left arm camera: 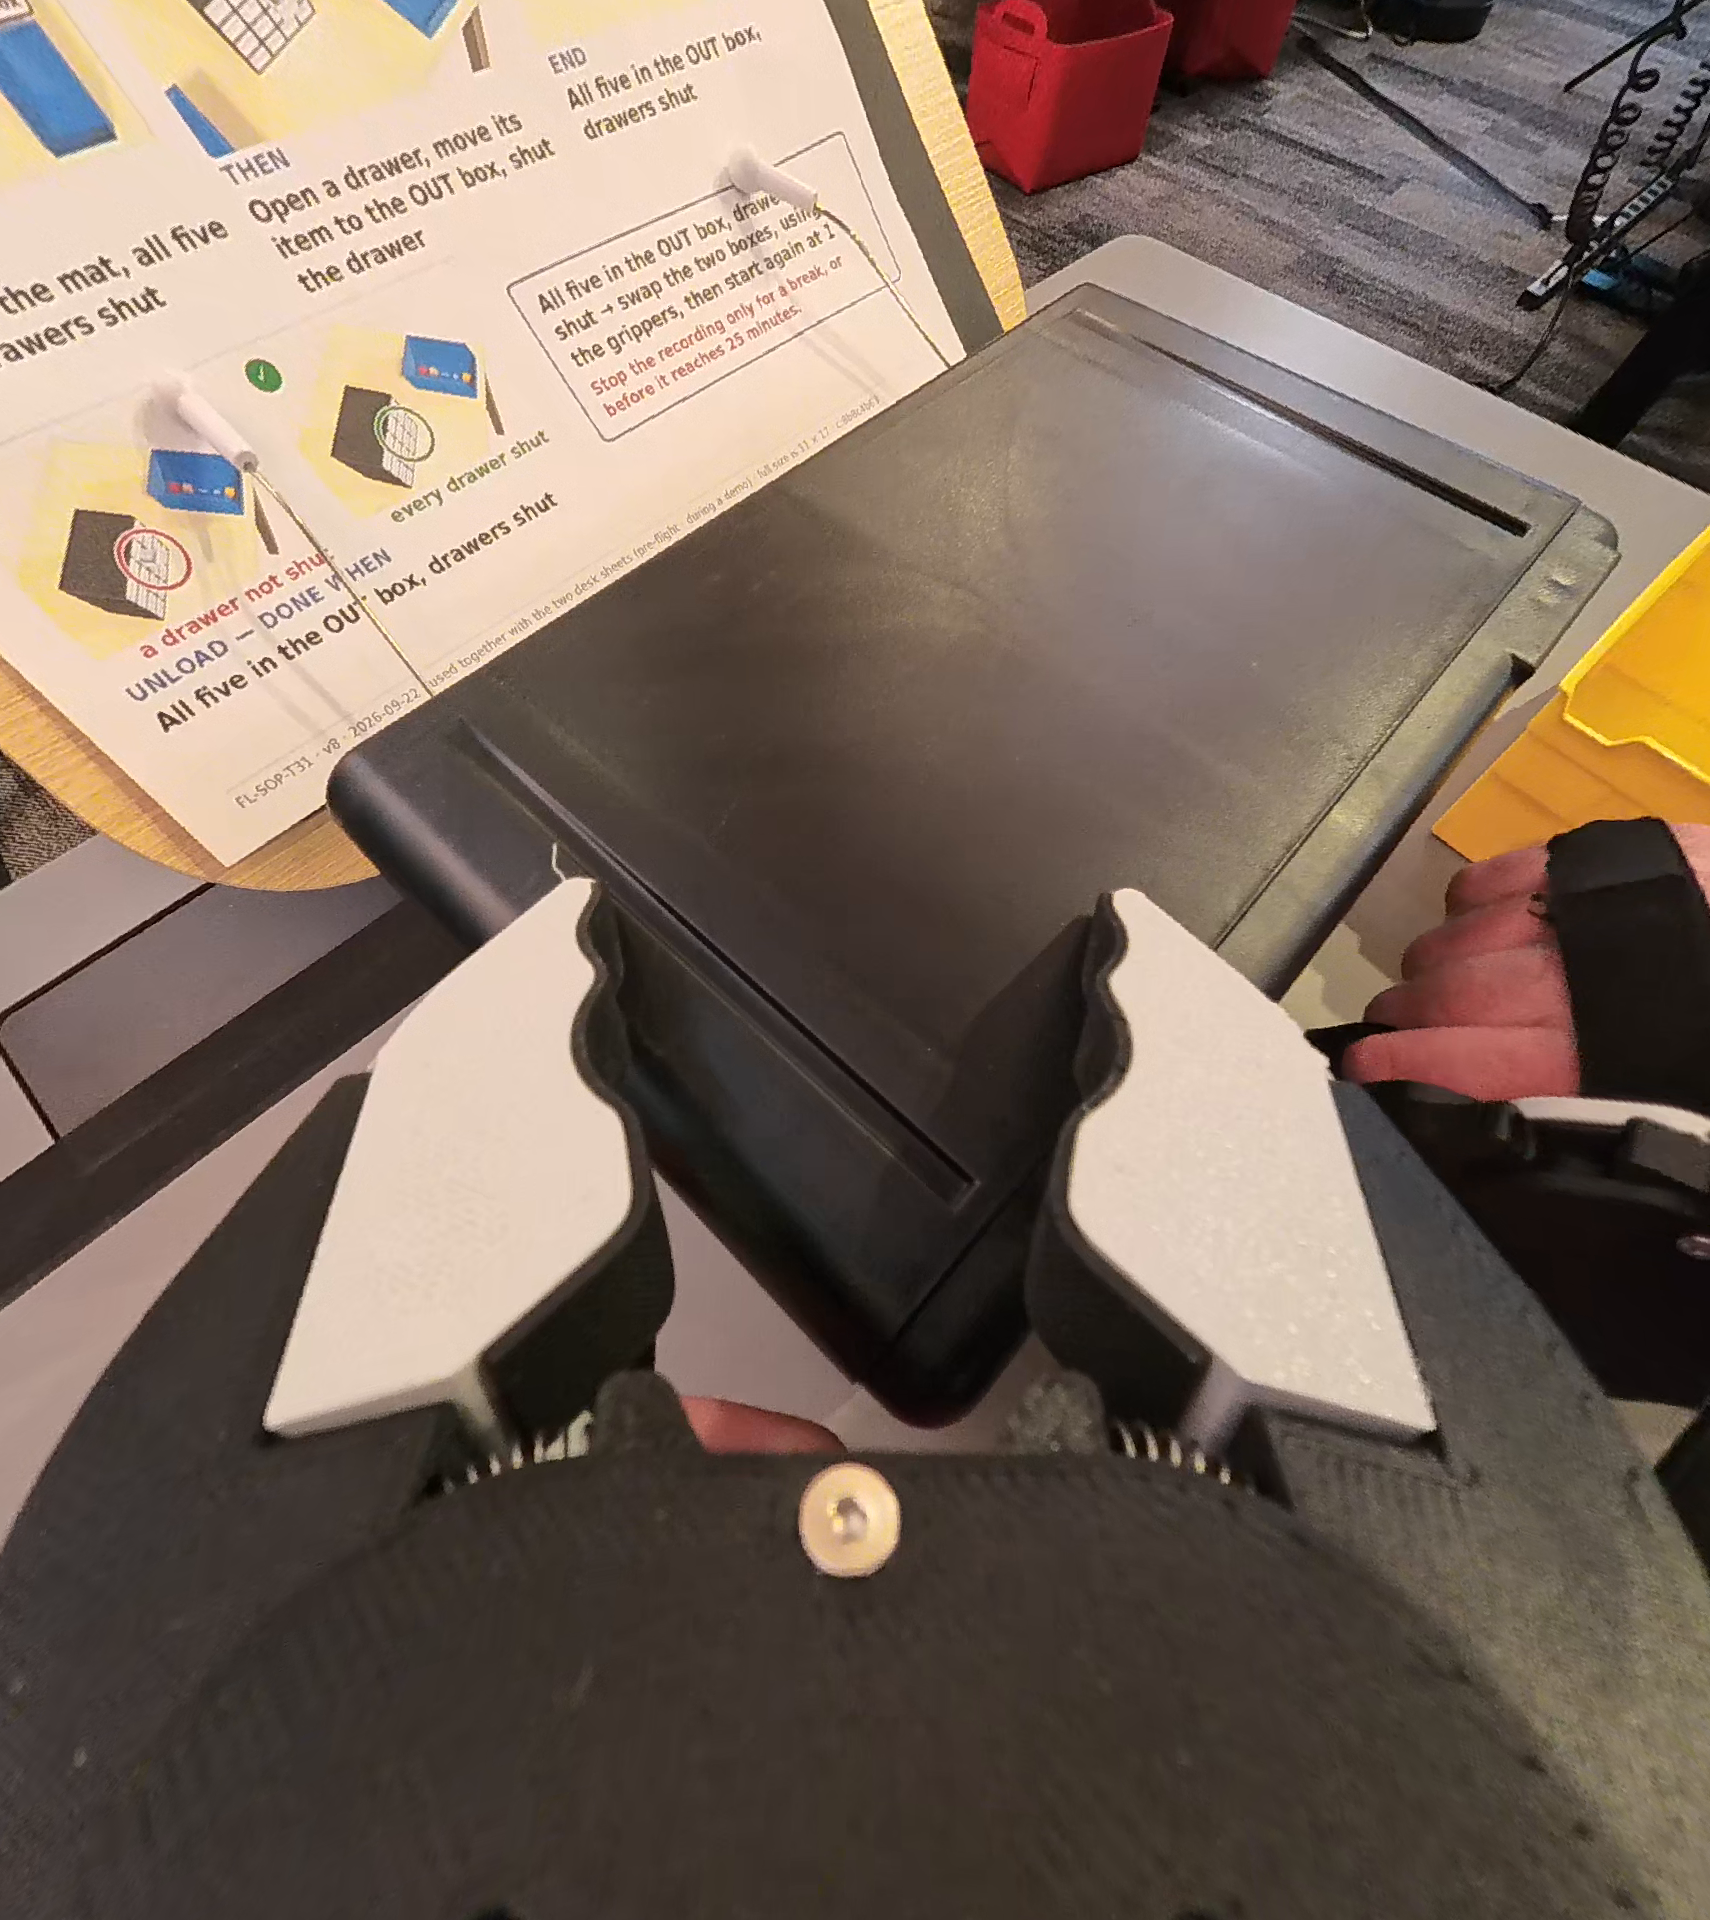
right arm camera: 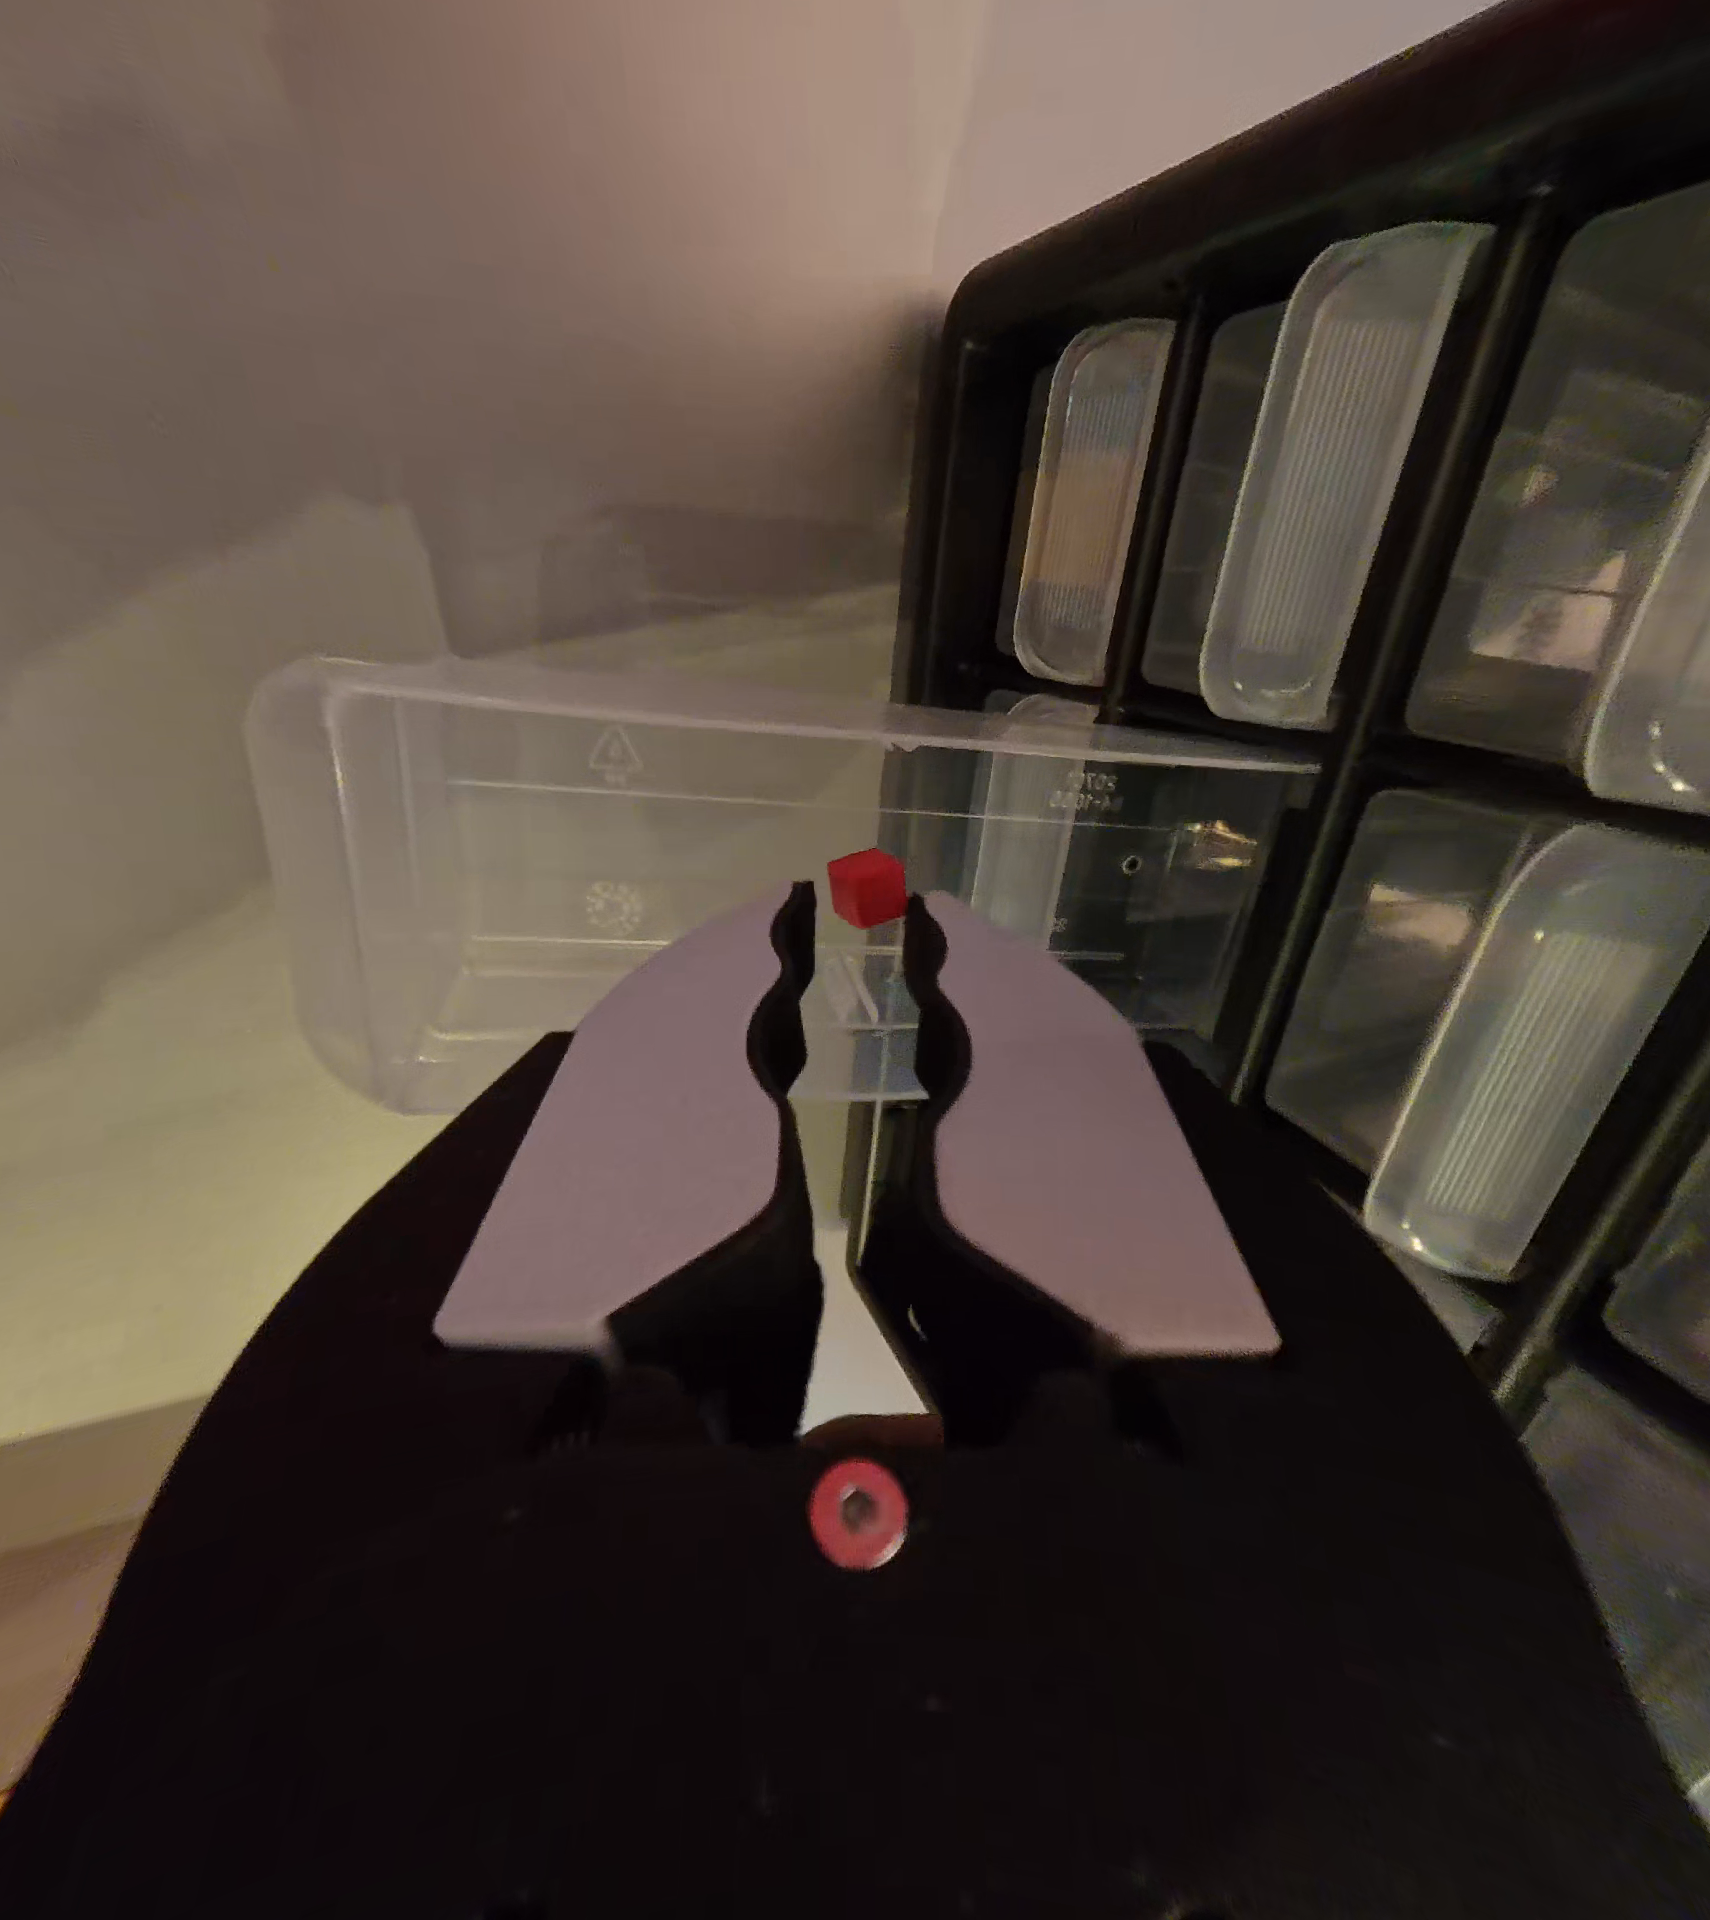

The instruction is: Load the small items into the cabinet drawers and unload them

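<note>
Right claw [right arm camera: 859,906]: fingers slightly apart, tips at red cube [right arm camera: 865,886]; grip uncertain.
Cube: over pulled-out clear drawer [right arm camera: 518,831], for loading.
Left claw [left arm camera: 846,914]: open, straddling cabinet [left arm camera: 1038,675] corner, steadying it.

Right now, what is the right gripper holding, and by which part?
Can't tell. The red cube sits between the right gripper's tips, a small gap beside it.

Cabinet [right arm camera: 1453,727] cut off right; yellow bin [left arm camera: 1682,686] cut off right.
</note>
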`<state>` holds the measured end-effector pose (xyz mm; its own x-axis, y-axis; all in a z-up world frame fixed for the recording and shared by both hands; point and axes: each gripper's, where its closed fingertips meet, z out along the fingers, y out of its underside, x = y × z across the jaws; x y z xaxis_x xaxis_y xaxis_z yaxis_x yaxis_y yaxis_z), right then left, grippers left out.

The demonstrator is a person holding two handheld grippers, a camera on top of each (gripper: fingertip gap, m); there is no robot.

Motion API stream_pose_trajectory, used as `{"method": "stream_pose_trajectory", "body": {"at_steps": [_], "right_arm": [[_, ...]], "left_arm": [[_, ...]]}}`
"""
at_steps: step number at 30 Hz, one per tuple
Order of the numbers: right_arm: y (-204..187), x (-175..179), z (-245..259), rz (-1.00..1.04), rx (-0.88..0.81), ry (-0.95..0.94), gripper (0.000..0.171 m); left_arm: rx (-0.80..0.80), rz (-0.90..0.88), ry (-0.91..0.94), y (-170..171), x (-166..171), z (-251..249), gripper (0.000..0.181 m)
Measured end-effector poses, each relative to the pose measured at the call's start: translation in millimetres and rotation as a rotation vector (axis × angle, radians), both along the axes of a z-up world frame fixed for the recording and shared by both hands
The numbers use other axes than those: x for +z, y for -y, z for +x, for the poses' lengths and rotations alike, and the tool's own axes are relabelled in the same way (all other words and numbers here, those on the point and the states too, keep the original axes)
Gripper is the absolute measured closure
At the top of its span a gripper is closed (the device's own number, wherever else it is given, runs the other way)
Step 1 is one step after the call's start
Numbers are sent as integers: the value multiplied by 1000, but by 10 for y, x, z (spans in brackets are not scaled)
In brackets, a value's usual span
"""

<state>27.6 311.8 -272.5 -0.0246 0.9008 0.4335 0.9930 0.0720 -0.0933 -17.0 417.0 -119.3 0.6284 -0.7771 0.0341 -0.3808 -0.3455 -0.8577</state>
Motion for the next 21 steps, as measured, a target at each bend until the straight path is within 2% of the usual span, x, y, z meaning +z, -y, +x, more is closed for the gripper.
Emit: {"method": "stream_pose_trajectory", "body": {"at_steps": [4, 6, 11, 16, 21], "right_arm": [[-27, -12, 2, 20, 21, 52, 154], [-56, -9, -4, 30, 28, 69, 162], [-62, -8, -3, 23, 51, 96, 163], [-41, 60, -38, 20, 28, 23, 163], [6, 417, -48, 77, -13, -98, 163]], "left_arm": [[0, 0, 0, 0, 0, -1, 95], [1, 0, 0, 1, 0, -1, 95], [1, 0, 1, 0, 0, -2, 95], [1, 0, 3, 0, -1, -2, 95], [1, 2, 8, 0, 0, -2, 95]]}}
